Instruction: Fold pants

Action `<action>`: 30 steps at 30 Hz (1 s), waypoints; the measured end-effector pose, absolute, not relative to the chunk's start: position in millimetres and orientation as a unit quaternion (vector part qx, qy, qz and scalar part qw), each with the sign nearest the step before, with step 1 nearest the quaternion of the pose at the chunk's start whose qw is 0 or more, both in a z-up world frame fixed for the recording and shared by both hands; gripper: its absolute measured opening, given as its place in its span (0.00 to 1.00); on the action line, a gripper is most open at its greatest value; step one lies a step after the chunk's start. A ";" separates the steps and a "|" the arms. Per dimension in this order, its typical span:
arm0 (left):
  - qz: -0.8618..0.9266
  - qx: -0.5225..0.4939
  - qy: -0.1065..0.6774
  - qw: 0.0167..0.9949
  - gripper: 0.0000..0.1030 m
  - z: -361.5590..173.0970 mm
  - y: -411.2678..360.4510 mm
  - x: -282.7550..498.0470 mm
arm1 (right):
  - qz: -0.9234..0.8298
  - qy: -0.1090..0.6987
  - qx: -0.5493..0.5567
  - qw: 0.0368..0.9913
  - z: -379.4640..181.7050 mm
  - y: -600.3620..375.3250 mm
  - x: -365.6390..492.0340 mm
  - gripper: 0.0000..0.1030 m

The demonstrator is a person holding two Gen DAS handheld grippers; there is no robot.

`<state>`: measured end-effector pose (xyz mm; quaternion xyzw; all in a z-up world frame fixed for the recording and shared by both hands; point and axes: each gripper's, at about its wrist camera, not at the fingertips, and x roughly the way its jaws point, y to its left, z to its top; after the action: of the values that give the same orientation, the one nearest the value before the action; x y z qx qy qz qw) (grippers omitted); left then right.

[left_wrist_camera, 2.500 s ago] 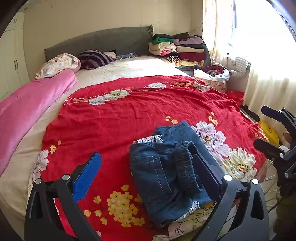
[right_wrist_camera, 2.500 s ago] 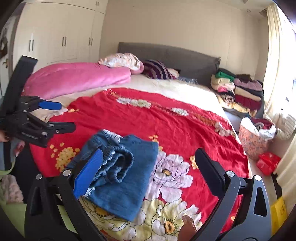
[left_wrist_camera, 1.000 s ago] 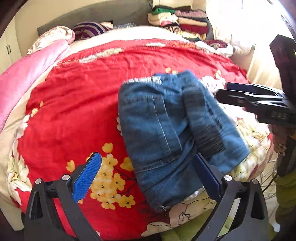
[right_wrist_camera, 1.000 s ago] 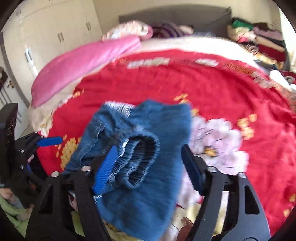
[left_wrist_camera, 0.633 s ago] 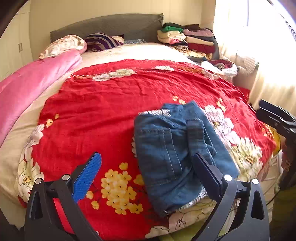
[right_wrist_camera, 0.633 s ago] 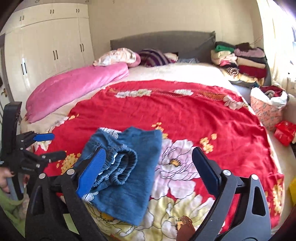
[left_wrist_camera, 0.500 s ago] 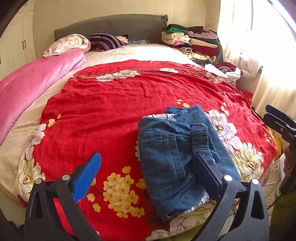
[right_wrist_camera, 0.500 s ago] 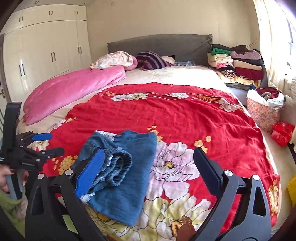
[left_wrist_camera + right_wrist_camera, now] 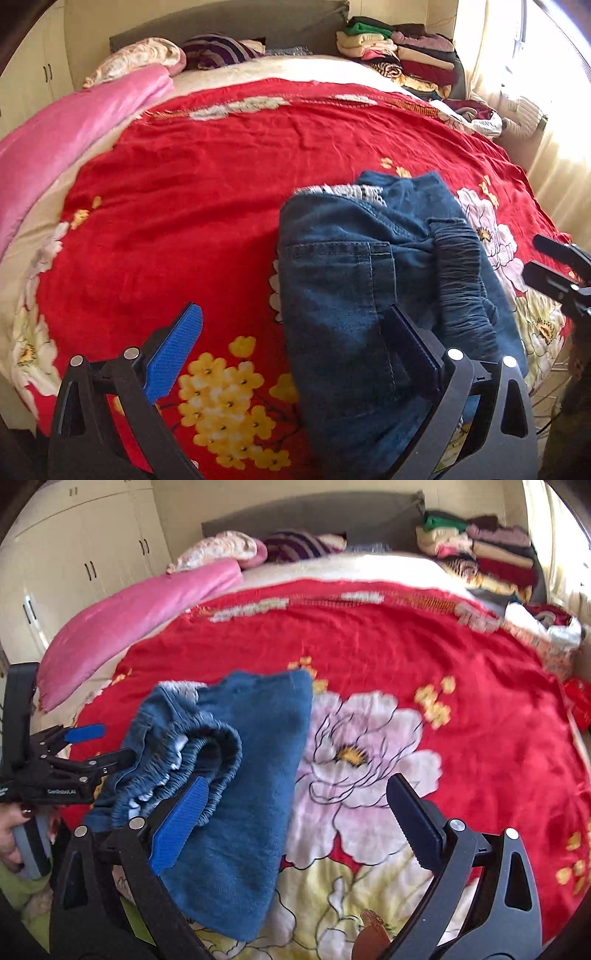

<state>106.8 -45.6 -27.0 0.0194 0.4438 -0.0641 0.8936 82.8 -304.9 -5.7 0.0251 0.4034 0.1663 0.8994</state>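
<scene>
The pants [image 9: 373, 280] lie as a compact folded bundle on the red flowered blanket [image 9: 192, 206] that covers the bed, near the blanket's foot edge and beside its big pale flower [image 9: 354, 760]. The elastic waistband [image 9: 192, 760] sits rolled on top of the bundle, and a frayed pale hem [image 9: 343, 192] pokes out at the bundle's far end.

The left tool [image 9: 291, 350] stands wide with nothing clamped; its dark finger overlaps the near part of the pants in the left wrist view, but whether it touches the cloth I cannot tell. The right tool [image 9: 295, 819] also stands wide and holds nothing; its blue finger [image 9: 181, 827] sits in front of the waistband while its dark finger is over the pale flower, clear of the pants.

Judging from this, the folding itself looks nearly done, and the step in hand is tidying or a last fold. The next move probably calls for flattening the raised waistband or tucking the stray hem, with each tool closing on one edge of the bundle so the layers under it do not slide apart.
</scene>
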 end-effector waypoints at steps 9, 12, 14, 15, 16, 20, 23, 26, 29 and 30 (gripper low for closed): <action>-0.081 0.016 0.451 0.889 0.96 -42.1 -52.8 117.9 | 0.198 0.450 0.051 0.869 -40.2 -290.2 101.7 0.84; -0.087 0.008 0.456 0.886 0.96 -47.2 -53.2 121.0 | 0.202 0.453 0.042 0.867 -48.1 -282.2 105.2 0.83; -0.092 0.001 0.458 0.884 0.96 -49.1 -53.1 122.8 | 0.205 0.452 0.048 0.867 -49.5 -280.0 107.4 0.81; -0.095 -0.001 0.457 0.884 0.96 -49.6 -53.4 123.2 | 0.207 0.451 0.048 0.867 -49.4 -279.0 108.5 0.79; -0.097 -0.001 0.457 0.884 0.96 -50.3 -54.1 123.9 | 0.211 0.450 0.047 0.867 -49.4 -277.2 108.6 0.74; -0.114 -0.013 0.461 0.880 0.95 -52.4 -55.7 127.2 | 0.245 0.448 0.054 0.858 -49.5 -272.1 110.5 0.44; -0.146 -0.030 0.459 0.876 0.65 -51.8 -59.9 127.5 | 0.271 0.441 0.045 0.854 -48.1 -264.0 109.3 0.14; -0.150 -0.011 0.455 0.878 0.50 -46.4 -69.6 124.9 | 0.279 0.420 0.022 0.864 -38.5 -253.5 103.3 0.08; -0.152 -0.011 0.449 0.880 0.41 -39.2 -70.7 123.5 | 0.285 0.398 0.011 0.872 -25.0 -247.3 98.8 0.08; -0.153 -0.014 0.448 0.881 0.41 -36.6 -69.7 123.2 | 0.286 0.392 0.007 0.875 -20.2 -245.2 97.1 0.08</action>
<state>123.2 -69.7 -36.6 -0.0145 0.4476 -0.1529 0.8810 97.1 -245.2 -20.2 0.0067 0.3915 0.2860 0.8746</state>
